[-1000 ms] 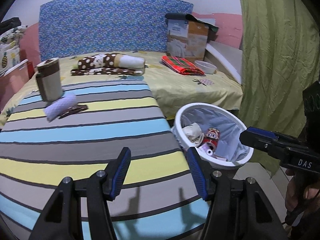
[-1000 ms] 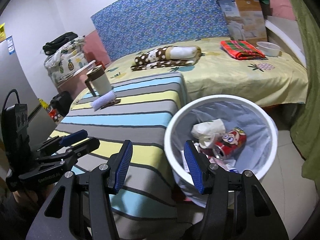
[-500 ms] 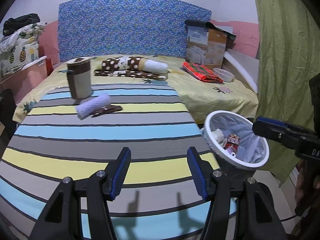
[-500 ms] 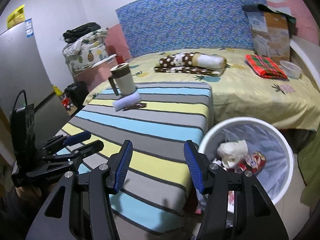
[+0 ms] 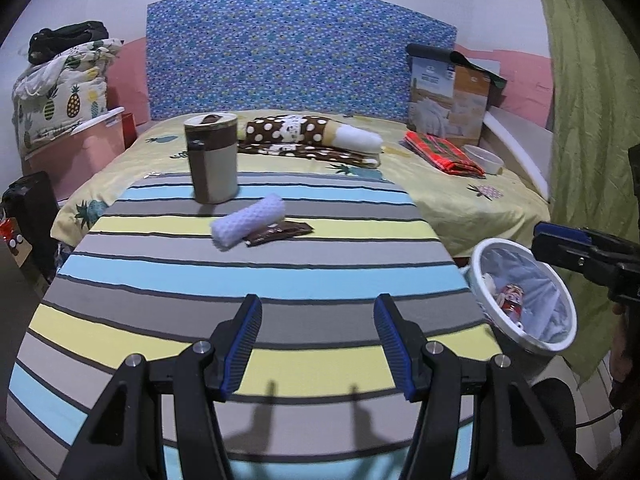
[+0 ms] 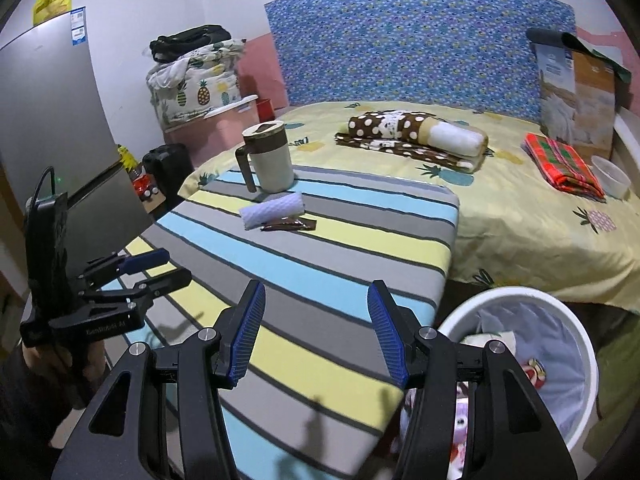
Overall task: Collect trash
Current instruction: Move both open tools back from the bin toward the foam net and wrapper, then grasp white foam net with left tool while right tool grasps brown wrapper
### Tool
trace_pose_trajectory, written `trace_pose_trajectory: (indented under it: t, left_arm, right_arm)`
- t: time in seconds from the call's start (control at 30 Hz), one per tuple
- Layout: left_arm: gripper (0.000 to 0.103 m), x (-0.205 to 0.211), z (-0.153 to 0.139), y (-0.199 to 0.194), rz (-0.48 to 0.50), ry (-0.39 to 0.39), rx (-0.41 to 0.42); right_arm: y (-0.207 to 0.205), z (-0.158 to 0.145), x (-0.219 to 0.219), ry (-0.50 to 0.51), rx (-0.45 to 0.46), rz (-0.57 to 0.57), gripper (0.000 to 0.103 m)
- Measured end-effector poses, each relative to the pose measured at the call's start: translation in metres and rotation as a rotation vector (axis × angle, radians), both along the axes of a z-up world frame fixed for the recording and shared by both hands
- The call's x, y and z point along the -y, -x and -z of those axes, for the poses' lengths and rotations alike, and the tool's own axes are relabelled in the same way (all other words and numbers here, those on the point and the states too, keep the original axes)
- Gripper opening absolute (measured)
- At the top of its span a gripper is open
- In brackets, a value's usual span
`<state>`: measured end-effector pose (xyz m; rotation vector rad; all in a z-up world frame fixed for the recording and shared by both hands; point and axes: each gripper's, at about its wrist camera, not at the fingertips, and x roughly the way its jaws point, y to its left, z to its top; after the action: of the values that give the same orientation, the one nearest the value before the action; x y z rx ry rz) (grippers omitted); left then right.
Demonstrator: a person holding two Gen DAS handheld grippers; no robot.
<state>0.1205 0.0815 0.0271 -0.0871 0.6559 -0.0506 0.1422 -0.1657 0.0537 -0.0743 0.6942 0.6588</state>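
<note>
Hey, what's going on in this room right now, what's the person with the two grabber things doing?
A person is tidying up trash with a hand-held gripper in each hand. Both the left hand-held gripper and the right hand-held gripper are open and empty, hovering over the striped table. A brown wrapper lies on it beside a rolled white cloth and a mug. The white trash bin by the table already holds a red can and crumpled paper.

Left gripper (image 5: 317, 344) and right gripper (image 6: 316, 332), both tilted downward with jaws apart and nothing between the pads; a hand (image 6: 44, 364) grips the left handle at near left.
</note>
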Motion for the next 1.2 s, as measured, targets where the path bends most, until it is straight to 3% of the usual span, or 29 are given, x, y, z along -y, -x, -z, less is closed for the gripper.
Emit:
trace_pose_trajectory:
  t: [0.47,1.0,1.2]
  left_arm:
    - [0.060,-0.049,0.022,-0.063,-0.056,-0.042,-0.045]
    - [0.060,-0.082,0.053,-0.160,-0.012,-0.103,-0.089]
    - [0.060,-0.081,0.069,-0.185,0.028,-0.093,-0.161]
  right_arm:
    - [-0.035,0.015,-0.029,0.048,-0.045,-0.058,0.055]
    - [-0.075,0.036,-0.052,0.080,-0.113,-0.092,0.055]
    - [-0.084,0.043,-0.057,0.093,-0.131,-0.102,0.055]
